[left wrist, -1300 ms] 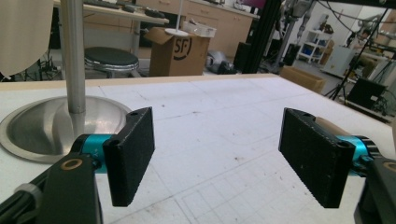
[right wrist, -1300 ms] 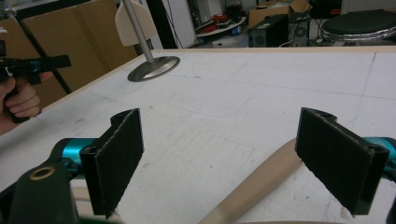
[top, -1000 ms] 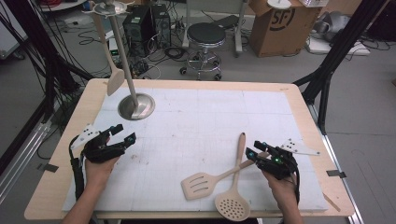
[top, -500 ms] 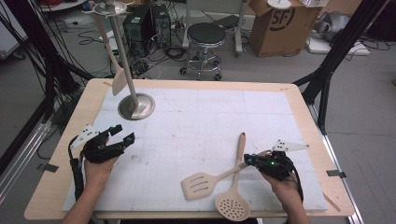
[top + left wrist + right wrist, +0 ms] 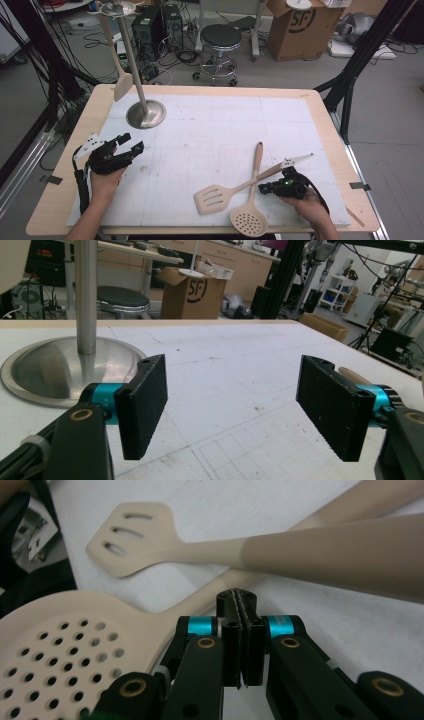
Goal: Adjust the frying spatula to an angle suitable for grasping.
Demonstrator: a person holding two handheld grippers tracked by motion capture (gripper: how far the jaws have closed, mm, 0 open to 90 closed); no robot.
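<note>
R gripper (image 5: 263,188) sits near the table's front-right corner, fingers (image 5: 241,630) pressed together w/ nothing between them, having just closed. Its tips are just beside the crossing handles of two beige utensils, low over the mat; touching or not, can't tell. Fingers are flat black pads, rough-faced, on teal collars.

Slotted spatula (image 5: 216,197): smooth matte beige, plastic or silicone-looking, flat five-sided blade w/ three slots, long round handle running up toward the right edge; handle end is a slightly darker tan. It lies near the front edge, right of centre. Skimmer (image 5: 248,220): same beige, round shallow head full of small holes, head at the front edge, handle pointing toward the table's middle. The two handles cross in an X, touching.

L gripper (image 5: 129,144) hangs over the front-left part of the table, fingers (image 5: 142,407) wide apart, empty; rectangular black pads w/ fine ribbed texture.

Table (image 5: 210,91): pale wood rim, top covered by a white mat (image 5: 220,130) w/ faint grid lines and a few specks. Near the back-left corner stands a metal stand (image 5: 145,113): shiny domed round base, thin brushed pole. A beige solid spatula (image 5: 122,85) hangs off it, blade down, above the table's left-back edge.
</note>
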